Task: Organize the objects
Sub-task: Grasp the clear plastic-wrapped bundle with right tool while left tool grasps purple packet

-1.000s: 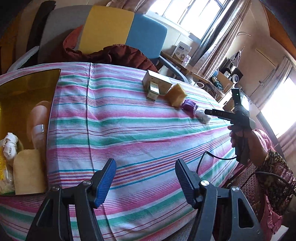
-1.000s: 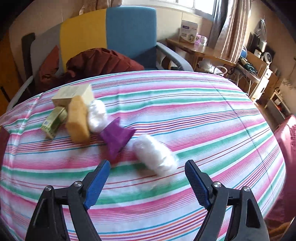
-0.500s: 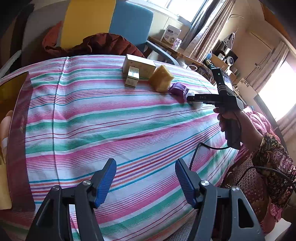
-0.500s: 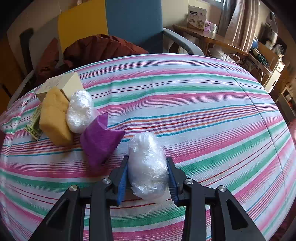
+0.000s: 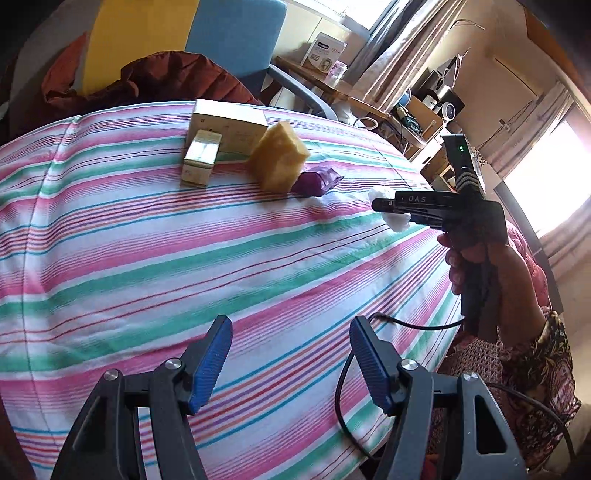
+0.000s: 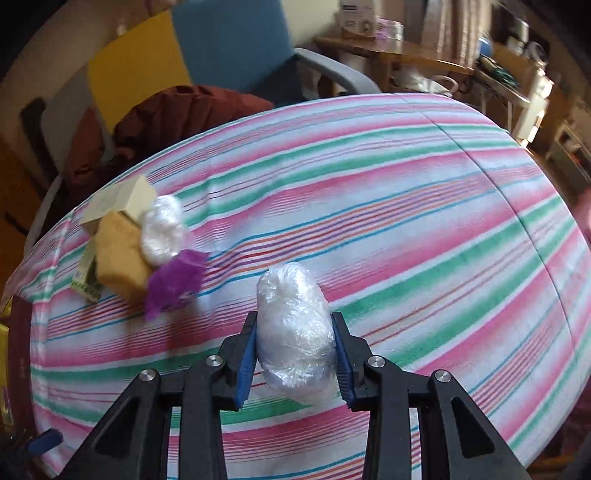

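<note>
Striped cloth in pink, green and white covers the bench (image 5: 155, 258), with a blue-and-yellow armchair (image 5: 221, 33) behind it and a dark red garment (image 5: 173, 79) heaped on the seat. Taking the yellow sponge (image 5: 279, 157) as the landmark: a pale cardboard box (image 5: 229, 125) lies just behind it, a small green-and-white carton (image 5: 201, 158) stands to its left in the left wrist view, and a purple packet (image 5: 317, 181) touches its right side. In the right wrist view a white plastic-wrapped bundle (image 6: 162, 230) rests against the sponge's far side.

The right gripper (image 6: 295, 350), held in a person's hand (image 5: 480, 266), has its jaws pressed on both sides of a second, clear-wrapped white bundle (image 6: 295, 332); they have just been closing on it. This bundle sits to the right of the sponge, beyond the purple packet and apart from it. Whether it is touching the cloth or raised off it cannot be told.

The left gripper (image 5: 290, 362) hangs over bare cloth on the near side of the sponge, well apart from it, jaws wide apart and holding nothing.
</note>
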Demonstrator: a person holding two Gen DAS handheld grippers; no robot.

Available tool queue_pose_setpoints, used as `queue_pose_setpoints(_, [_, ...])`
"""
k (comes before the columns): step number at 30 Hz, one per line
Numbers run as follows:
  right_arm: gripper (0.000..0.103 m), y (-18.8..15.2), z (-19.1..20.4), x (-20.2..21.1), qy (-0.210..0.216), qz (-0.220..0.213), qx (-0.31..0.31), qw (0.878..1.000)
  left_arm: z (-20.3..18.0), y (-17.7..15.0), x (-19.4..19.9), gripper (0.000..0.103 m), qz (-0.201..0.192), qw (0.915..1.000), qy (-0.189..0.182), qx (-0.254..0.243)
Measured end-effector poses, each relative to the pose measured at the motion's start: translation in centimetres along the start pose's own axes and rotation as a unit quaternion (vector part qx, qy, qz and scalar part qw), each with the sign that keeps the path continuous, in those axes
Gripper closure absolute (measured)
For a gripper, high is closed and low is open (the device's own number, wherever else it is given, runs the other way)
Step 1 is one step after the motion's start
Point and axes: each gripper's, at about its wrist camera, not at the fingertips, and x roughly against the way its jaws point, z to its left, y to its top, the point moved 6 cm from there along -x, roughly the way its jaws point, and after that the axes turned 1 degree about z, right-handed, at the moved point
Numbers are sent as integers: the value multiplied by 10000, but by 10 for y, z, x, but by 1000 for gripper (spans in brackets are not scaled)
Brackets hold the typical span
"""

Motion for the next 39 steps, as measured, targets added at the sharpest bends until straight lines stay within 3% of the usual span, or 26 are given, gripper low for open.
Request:
queue_pose_setpoints(4, [66,1,-24,-6,125,150,-574,9982,-27,33,-28,36,2,9997,30,-229])
queue_pose_setpoints(8, [66,4,-20,-7,123,137,-537,9984,-63,70,-49,36,-231,9953,270,-905])
queue_pose_setpoints(13, [66,6,-21,-6,227,119,-643,9976,-93,109,-87,36,-337,9801,813,-1782])
queue_pose_setpoints(20, [65,8,-41,-5,271,115,-1099,9935,-77,125,-141,36,-110,9575,1596,-2399])
queue_pose_setpoints(21, [65,7,-45,-5,287,126,-1180,9925,-73,124,-145,42,-102,9565,1615,-2429])
queue_pose_setpoints(24, [65,8,-48,-6,402,164,-1349,9899,-62,122,-152,58,-103,9636,1443,-2250])
queue_pose_setpoints(28, [65,8,-44,-8,436,193,-1287,9905,-48,112,-149,62,-210,9759,1234,-1790])
queue_pose_setpoints(39, [65,8,-28,-14,705,192,-1161,9905,-30,72,-91,63,-922,9740,1388,-1534])
